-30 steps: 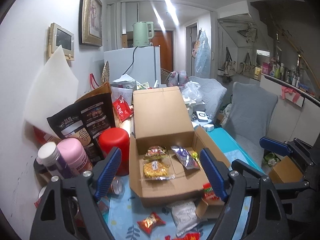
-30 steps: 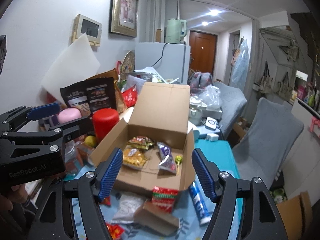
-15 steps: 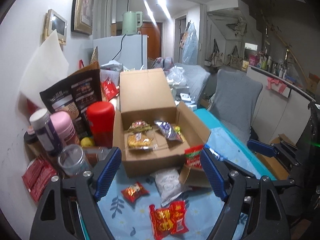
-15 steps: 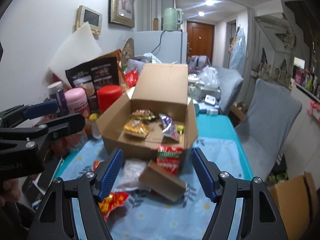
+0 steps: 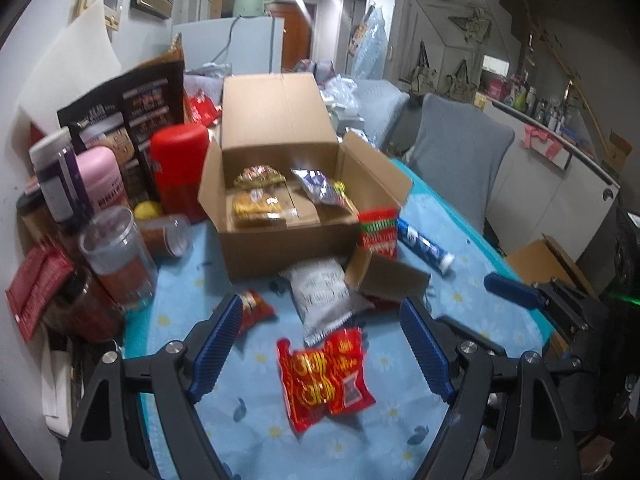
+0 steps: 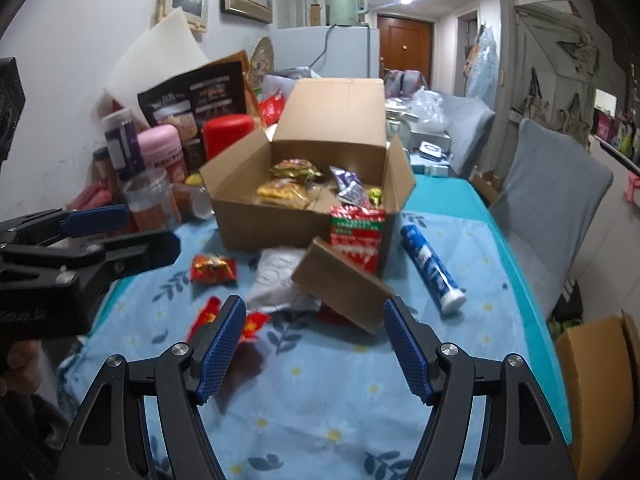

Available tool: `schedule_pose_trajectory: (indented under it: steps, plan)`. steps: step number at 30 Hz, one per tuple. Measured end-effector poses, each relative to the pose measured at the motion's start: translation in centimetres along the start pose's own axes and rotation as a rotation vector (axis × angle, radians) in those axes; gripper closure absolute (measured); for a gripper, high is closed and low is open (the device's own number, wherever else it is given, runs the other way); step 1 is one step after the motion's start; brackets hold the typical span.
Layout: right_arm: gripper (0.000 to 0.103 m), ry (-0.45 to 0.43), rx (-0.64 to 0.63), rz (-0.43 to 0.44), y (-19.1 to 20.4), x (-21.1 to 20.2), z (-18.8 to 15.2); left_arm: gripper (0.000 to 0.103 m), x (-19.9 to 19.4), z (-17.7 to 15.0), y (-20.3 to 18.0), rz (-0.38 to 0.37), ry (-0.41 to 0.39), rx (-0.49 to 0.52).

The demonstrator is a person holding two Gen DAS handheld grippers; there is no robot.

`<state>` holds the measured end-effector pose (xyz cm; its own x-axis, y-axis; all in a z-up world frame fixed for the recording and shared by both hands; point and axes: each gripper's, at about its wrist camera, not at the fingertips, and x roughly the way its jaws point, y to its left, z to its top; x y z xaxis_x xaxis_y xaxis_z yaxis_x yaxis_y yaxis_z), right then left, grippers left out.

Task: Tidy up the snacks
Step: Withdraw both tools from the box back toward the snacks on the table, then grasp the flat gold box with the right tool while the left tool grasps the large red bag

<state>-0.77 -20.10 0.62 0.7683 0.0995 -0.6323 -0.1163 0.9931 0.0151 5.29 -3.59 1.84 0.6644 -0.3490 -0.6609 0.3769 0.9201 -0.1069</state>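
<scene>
An open cardboard box (image 5: 280, 240) (image 6: 264, 224) on the blue flowered tablecloth holds several snack packets. Loose snacks lie in front of it: a large red packet (image 5: 324, 376), a white packet (image 5: 320, 292) (image 6: 276, 276), a small red-orange packet (image 5: 256, 310) (image 6: 212, 268), a red-green packet (image 5: 378, 232) (image 6: 356, 236) leaning on the box, and a blue tube (image 5: 426, 246) (image 6: 432, 268). My left gripper (image 5: 324, 356) is open and empty, just above the large red packet. My right gripper (image 6: 316, 348) is open and empty, short of the box's hanging front flap (image 6: 340, 292).
Jars, a red canister (image 5: 180, 168), a pink tub (image 5: 102, 178) and a black bag (image 5: 132, 120) crowd the left side by the wall. A grey chair (image 5: 456, 160) stands to the right of the table. A cardboard carton (image 6: 596, 380) sits on the floor at right.
Both grippers have pulled back from the box and lowered toward the table. More loose snacks show in front of the box. Both stay open and empty.
</scene>
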Motion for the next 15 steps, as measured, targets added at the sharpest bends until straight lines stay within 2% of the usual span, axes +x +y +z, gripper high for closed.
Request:
schedule_pose_trajectory:
  steps: [8,15]
  plan:
    - [0.031,0.051,0.024,0.006,-0.6,1.7,-2.1,0.022,2.7,-2.5,0.1,-0.053,0.086,-0.040]
    - [0.031,0.115,0.065,0.006,-1.7,4.0,-3.8,0.022,6.1,-4.1,-0.2,-0.044,0.188,-0.069]
